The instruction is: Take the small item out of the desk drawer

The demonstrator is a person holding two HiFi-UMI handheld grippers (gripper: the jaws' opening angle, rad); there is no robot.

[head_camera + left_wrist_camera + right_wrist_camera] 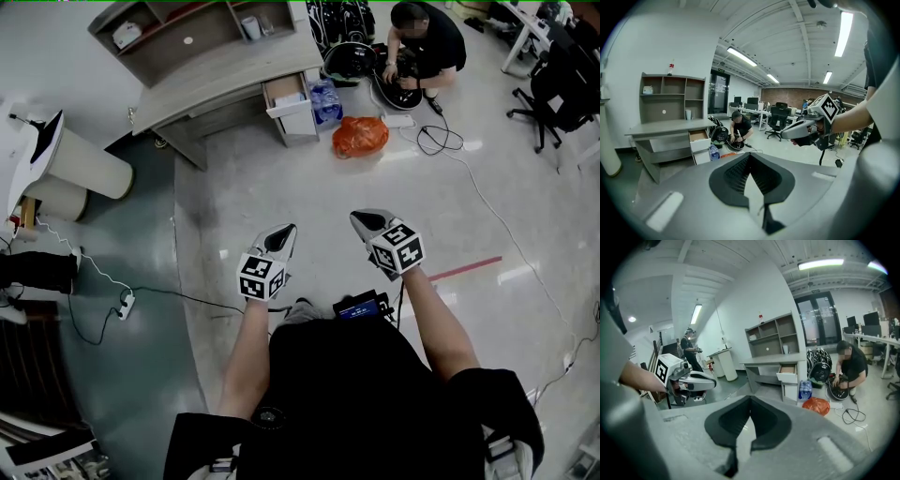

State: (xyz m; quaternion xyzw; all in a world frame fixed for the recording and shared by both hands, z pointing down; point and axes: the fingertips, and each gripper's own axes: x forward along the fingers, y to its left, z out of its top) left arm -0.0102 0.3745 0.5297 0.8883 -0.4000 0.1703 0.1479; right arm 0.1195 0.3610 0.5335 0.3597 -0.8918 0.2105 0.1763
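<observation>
The grey desk (220,80) with a shelf unit stands far ahead across the floor. Its white drawer (286,94) is pulled open and shows a brown inside; from here I cannot make out any small item in it. The drawer also shows in the left gripper view (698,137) and the right gripper view (787,371). My left gripper (284,231) and right gripper (361,218) are held side by side over bare floor, both pointing toward the desk and well short of it. Each has its jaws together, with nothing between them (751,157) (750,401).
An orange bag (360,136) and a pack of water bottles (324,101) lie by the drawer. A person (422,47) crouches beside them over gear, with cables (441,141) trailing across the floor. A power strip (125,302) lies at the left, and office chairs (558,84) stand at the right.
</observation>
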